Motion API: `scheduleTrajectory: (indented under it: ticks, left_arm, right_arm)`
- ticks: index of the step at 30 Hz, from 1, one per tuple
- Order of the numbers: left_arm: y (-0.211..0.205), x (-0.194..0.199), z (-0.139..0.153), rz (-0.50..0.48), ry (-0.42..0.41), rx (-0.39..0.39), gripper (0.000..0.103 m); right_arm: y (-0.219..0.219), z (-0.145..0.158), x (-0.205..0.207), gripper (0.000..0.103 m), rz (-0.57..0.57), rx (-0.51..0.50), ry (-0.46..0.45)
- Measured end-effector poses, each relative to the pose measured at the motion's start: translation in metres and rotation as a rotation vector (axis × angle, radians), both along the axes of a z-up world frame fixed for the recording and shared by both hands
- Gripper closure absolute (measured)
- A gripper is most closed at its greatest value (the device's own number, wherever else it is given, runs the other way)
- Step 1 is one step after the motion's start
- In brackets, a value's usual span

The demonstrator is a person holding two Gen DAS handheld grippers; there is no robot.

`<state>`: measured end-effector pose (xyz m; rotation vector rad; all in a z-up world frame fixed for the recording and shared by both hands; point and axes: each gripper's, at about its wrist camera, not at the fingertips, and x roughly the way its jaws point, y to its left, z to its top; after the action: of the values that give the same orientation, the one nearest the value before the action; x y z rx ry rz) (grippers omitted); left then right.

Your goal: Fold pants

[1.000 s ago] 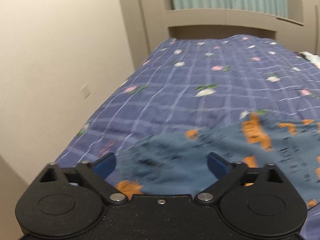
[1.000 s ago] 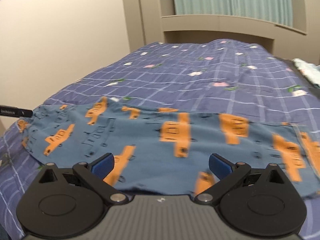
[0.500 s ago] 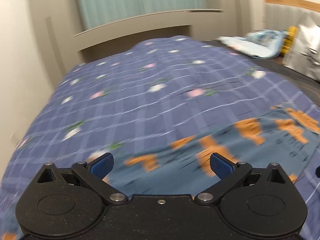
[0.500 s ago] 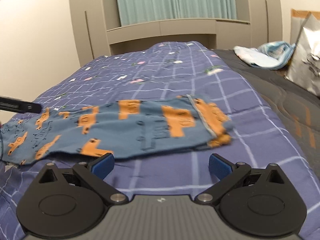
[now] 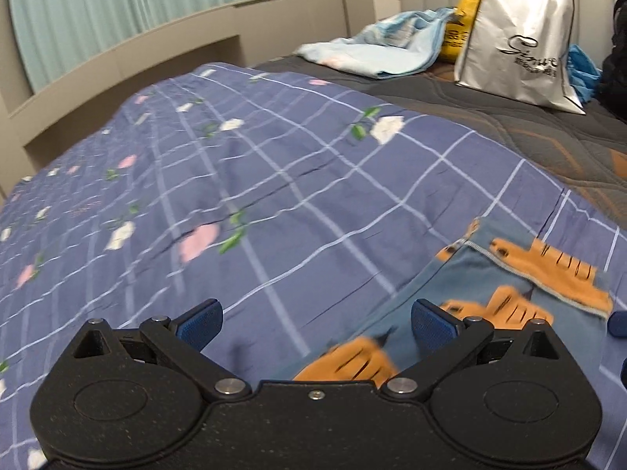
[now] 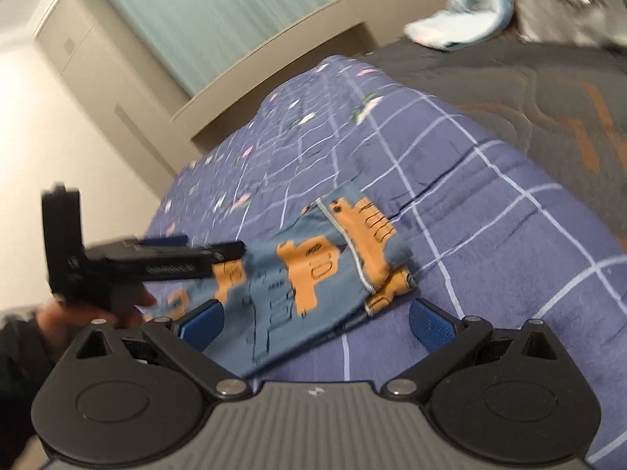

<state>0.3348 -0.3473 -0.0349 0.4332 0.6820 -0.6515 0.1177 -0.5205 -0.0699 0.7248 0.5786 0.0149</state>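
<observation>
Right wrist view shows the pants [image 6: 309, 286] lying on the purple checked bedspread [image 6: 490, 235], already doubled into a narrow strip, the waistband end far and right, the rest running near and left. My right hand-held gripper [image 6: 315, 323] hovers above the near edge with its blue pads spread wide, nothing between them. My left hand-held gripper [image 6: 184, 256] comes in from the left over the cloth; from its own camera its pads [image 5: 200, 323] are spread too, with pants fabric below the right pad but not pinched.

My worry is grabbing one layer only: the stacked layers look thin and soft, so a shallow pinch could peel the top leg away and undo the fold. Both views are smeared with motion, so a hasty closing could also catch the bedspread with the cloth and drag it into a ridge. The two hand-held grippers are near each other over the same patch, and could knock together.

Far right, well apart, sit a light blue cloth [image 5: 384, 49], a silver bag [image 5: 521, 35] and a yellow object [image 5: 460, 27] on the dark mattress [image 5: 529, 133]. None blocks the fold.
</observation>
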Motion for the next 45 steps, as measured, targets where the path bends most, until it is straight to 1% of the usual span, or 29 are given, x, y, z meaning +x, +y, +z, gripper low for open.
scheduleTrajectory:
  ticks: [3, 7, 9, 10, 12, 13, 14, 15, 16, 17, 18, 19, 20, 22, 23, 26, 27, 28, 29, 31, 32, 34, 35, 37, 40, 41, 42, 43, 45]
  left_arm:
    - [-0.011, 0.004, -0.004, -0.024, 0.002, 0.011, 0.001]
    - [-0.02, 0.005, -0.01, -0.049, 0.002, 0.039, 0.001]
    - [-0.023, 0.007, -0.011, -0.049, 0.007, 0.047, 0.001]
    - [-0.024, 0.008, -0.01, -0.046, 0.013, 0.048, 0.001]
    - [-0.025, 0.011, -0.004, -0.028, 0.023, 0.046, 0.001]
    - [-0.025, 0.012, 0.0, -0.021, 0.025, 0.039, 0.001]
    - [-0.026, 0.012, 0.005, -0.016, 0.027, 0.03, 0.001]
    - [-0.027, 0.012, 0.012, -0.012, 0.036, 0.016, 0.001]
    - [-0.028, 0.012, 0.017, -0.01, 0.051, 0.003, 0.001]
    - [-0.03, 0.011, 0.023, -0.011, 0.072, -0.015, 0.001]
    - [-0.032, 0.011, 0.028, -0.011, 0.093, -0.032, 0.001]
    - [-0.034, 0.01, 0.034, -0.012, 0.117, -0.054, 0.001]
    - [-0.036, 0.009, 0.039, -0.015, 0.142, -0.076, 0.001]
    - [-0.041, 0.007, 0.046, -0.024, 0.196, -0.114, 0.001]
    - [-0.042, 0.007, 0.049, -0.032, 0.225, -0.13, 0.001]
    - [-0.049, 0.004, 0.055, -0.061, 0.307, -0.16, 0.001]
    - [-0.052, 0.003, 0.056, -0.072, 0.326, -0.16, 0.001]
    - [-0.055, 0.002, 0.056, -0.086, 0.341, -0.152, 0.001]
    - [-0.058, 0.001, 0.056, -0.097, 0.352, -0.134, 0.001]
    - [-0.065, -0.003, 0.051, -0.106, 0.36, -0.072, 0.002]
    - [-0.067, -0.005, 0.048, -0.108, 0.355, -0.042, 0.004]
    - [-0.071, -0.008, 0.041, -0.12, 0.338, 0.016, 0.01]
    - [-0.072, -0.009, 0.037, -0.118, 0.333, 0.029, 0.015]
    - [-0.07, -0.007, 0.032, -0.092, 0.348, 0.019, 0.02]
    - [-0.068, -0.001, 0.028, -0.028, 0.384, -0.029, 0.028]
    - [-0.068, -0.001, 0.028, -0.013, 0.382, -0.04, 0.038]
    - [-0.067, -0.002, 0.029, -0.006, 0.371, -0.049, 0.053]
    - [-0.069, -0.003, 0.03, -0.007, 0.362, -0.047, 0.06]
    - [-0.07, -0.009, 0.033, -0.021, 0.354, -0.049, 0.086]
  right_arm:
    - [-0.001, -0.003, -0.002, 0.002, -0.085, 0.078, -0.02]
    - [-0.001, -0.006, -0.005, 0.01, -0.182, 0.118, -0.034]
    - [0.0, -0.008, -0.007, 0.018, -0.225, 0.131, -0.04]
    - [0.0, -0.009, -0.008, 0.024, -0.243, 0.13, -0.034]
    - [0.002, -0.011, -0.009, 0.031, -0.276, 0.121, -0.025]
    - [0.002, -0.012, -0.01, 0.04, -0.294, 0.119, -0.02]
    - [0.002, -0.013, -0.009, 0.051, -0.312, 0.117, -0.011]
    - [0.003, -0.014, -0.009, 0.057, -0.332, 0.111, -0.001]
    - [0.003, -0.015, -0.01, 0.07, -0.347, 0.098, 0.005]
    - [0.005, -0.015, -0.009, 0.08, -0.354, 0.074, 0.01]
    - [0.007, -0.015, -0.008, 0.08, -0.348, 0.041, 0.013]
    - [0.011, -0.013, -0.008, 0.084, -0.337, 0.003, 0.01]
    - [0.017, -0.01, -0.007, 0.086, -0.32, -0.057, -0.004]
    - [0.033, 0.0, -0.005, 0.087, -0.275, -0.203, -0.026]
    - [0.046, 0.006, -0.003, 0.087, -0.245, -0.314, -0.036]
    - [0.086, 0.018, 0.004, 0.087, -0.143, -0.598, -0.055]
    - [0.098, 0.019, 0.007, 0.087, -0.1, -0.666, -0.056]
    - [0.109, 0.019, 0.013, 0.087, -0.067, -0.711, -0.052]
    - [0.121, 0.018, 0.015, 0.087, -0.035, -0.773, -0.048]
    - [0.139, 0.015, 0.016, 0.087, 0.003, -0.865, -0.046]
    - [0.145, 0.014, 0.017, 0.087, 0.015, -0.895, -0.046]
    - [0.151, 0.013, 0.021, 0.087, 0.033, -0.925, -0.045]
    - [0.152, 0.013, 0.021, 0.087, 0.036, -0.931, -0.046]
    - [0.153, 0.011, 0.019, 0.087, 0.041, -0.94, -0.046]
    - [0.152, 0.009, 0.019, 0.087, 0.048, -0.946, -0.045]
    - [0.153, 0.009, 0.02, 0.087, 0.049, -0.95, -0.044]
    - [0.153, 0.009, 0.021, 0.087, 0.051, -0.953, -0.044]
    - [0.153, 0.01, 0.019, 0.087, 0.052, -0.954, -0.045]
    - [0.153, 0.012, 0.016, 0.088, 0.051, -0.956, -0.048]
